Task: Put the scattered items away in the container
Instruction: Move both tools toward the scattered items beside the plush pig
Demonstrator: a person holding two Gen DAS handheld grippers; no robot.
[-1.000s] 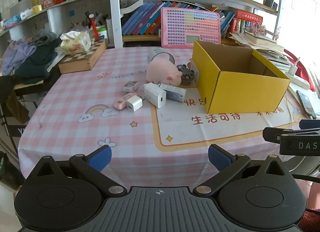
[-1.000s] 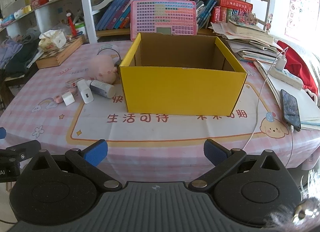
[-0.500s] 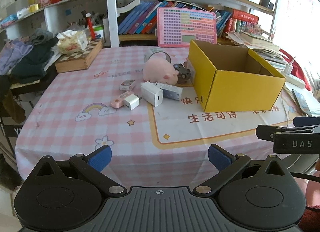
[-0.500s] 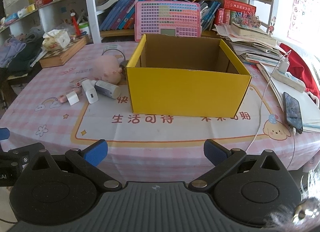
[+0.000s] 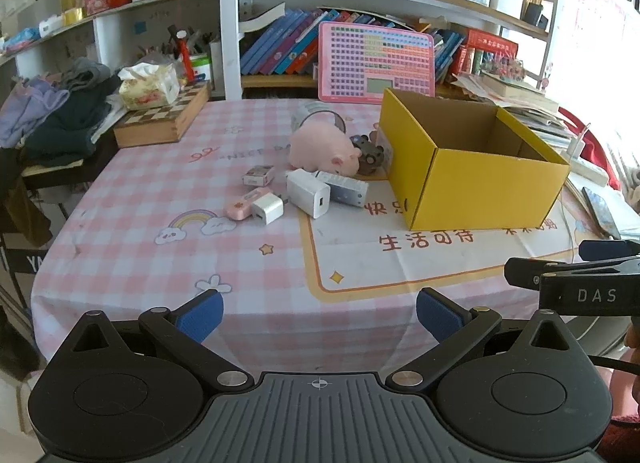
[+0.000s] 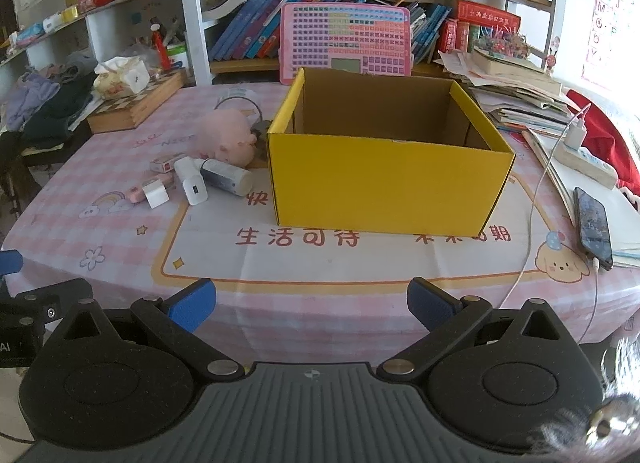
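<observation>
Two blue pads spread wide on your left tool (image 5: pixel 318 313), which grips nothing; beyond it small items cluster around a pink plush pig (image 5: pixel 322 150) left of the open yellow cardboard box (image 5: pixel 476 175). From the right view, your right tool (image 6: pixel 311 303) gapes empty before the box on the pink checked counter (image 6: pixel 120 223).

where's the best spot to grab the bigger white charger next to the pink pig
Probably across the two broad flat faces of the white charger, coming from above with the open left gripper. It lies tilted against the grey tube, so its near end, with the port, stands clear.
</observation>
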